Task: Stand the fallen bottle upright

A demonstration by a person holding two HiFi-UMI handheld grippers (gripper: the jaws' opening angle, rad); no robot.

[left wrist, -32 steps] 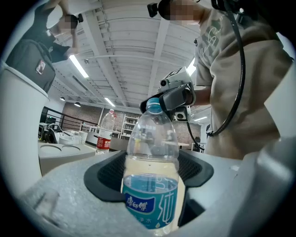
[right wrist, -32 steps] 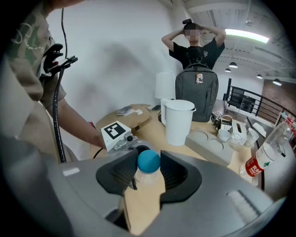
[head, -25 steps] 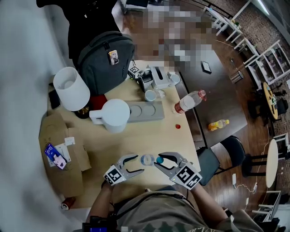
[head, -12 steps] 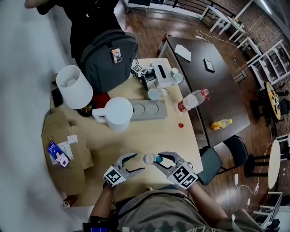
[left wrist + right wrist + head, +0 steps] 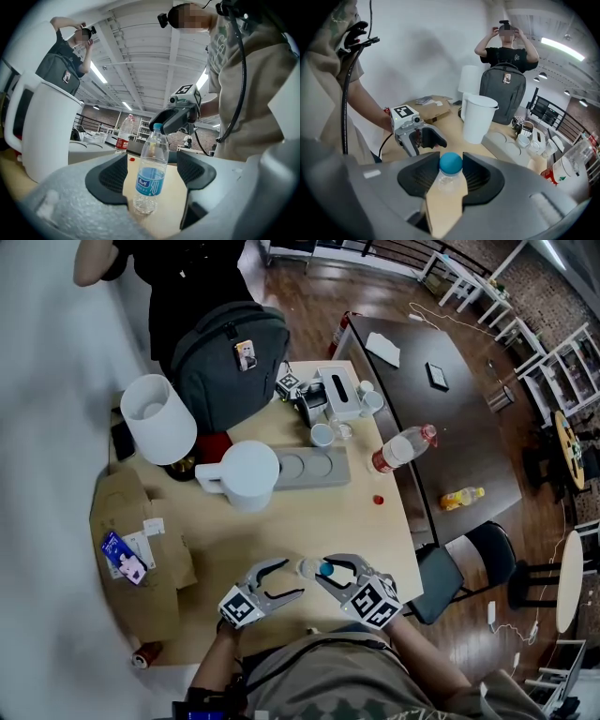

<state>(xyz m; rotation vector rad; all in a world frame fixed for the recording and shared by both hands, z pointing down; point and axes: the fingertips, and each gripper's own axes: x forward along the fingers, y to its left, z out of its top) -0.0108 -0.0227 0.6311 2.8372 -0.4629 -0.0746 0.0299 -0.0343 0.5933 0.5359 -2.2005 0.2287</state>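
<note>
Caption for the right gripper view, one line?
Right gripper closed on the blue cap of the bottle, left gripper open just beyond.

Label on bottle (image 5: 151,174) illegible, nothing readable

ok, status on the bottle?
Left gripper open, jaws straddling bottle, not touching. Right gripper shut on its blue cap. Bottle upright, base on table. Nothing crowding it.
</note>
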